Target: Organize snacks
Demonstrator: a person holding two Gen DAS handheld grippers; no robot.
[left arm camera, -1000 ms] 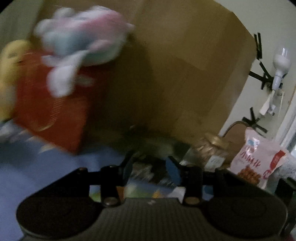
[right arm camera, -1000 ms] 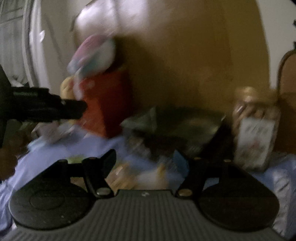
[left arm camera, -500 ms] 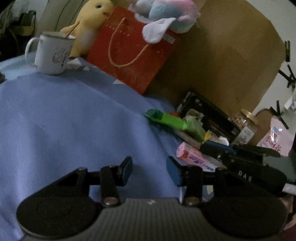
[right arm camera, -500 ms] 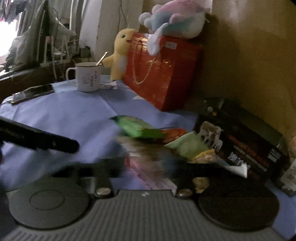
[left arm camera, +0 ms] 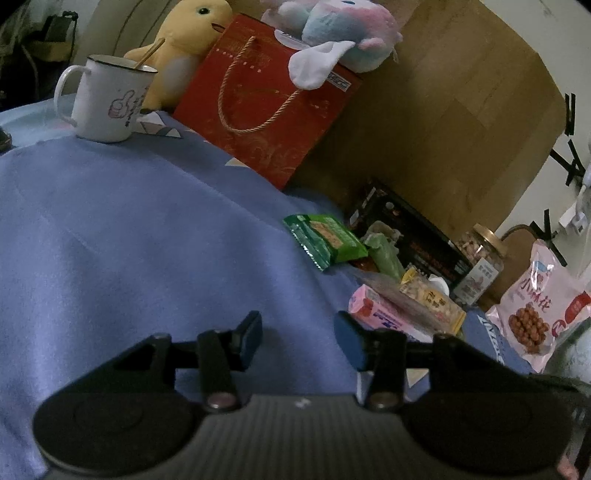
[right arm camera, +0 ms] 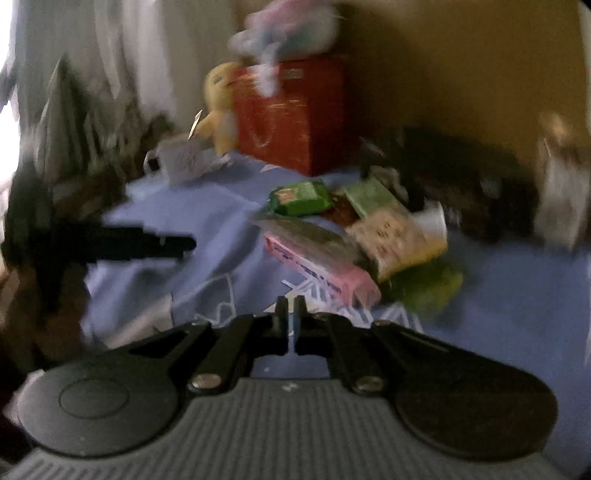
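Observation:
A heap of snacks lies on the blue cloth: a green packet, a pink box, a yellow pack and a black box. My left gripper hovers over bare cloth just left of the pink box, its jaws opening with nothing between them. The right wrist view is blurred. There my right gripper is shut and empty, short of the pink box and the green packet. The left gripper shows at that view's left.
A white mug, a red gift bag with a pastel plush on top and a yellow plush stand at the back. A cardboard sheet backs the heap. A jar and a pink bag stand right.
The left view swung from the cardboard and red bag to the cloth, then held still. The right gripper shut its jaws, drew back from the heap and left the left view.

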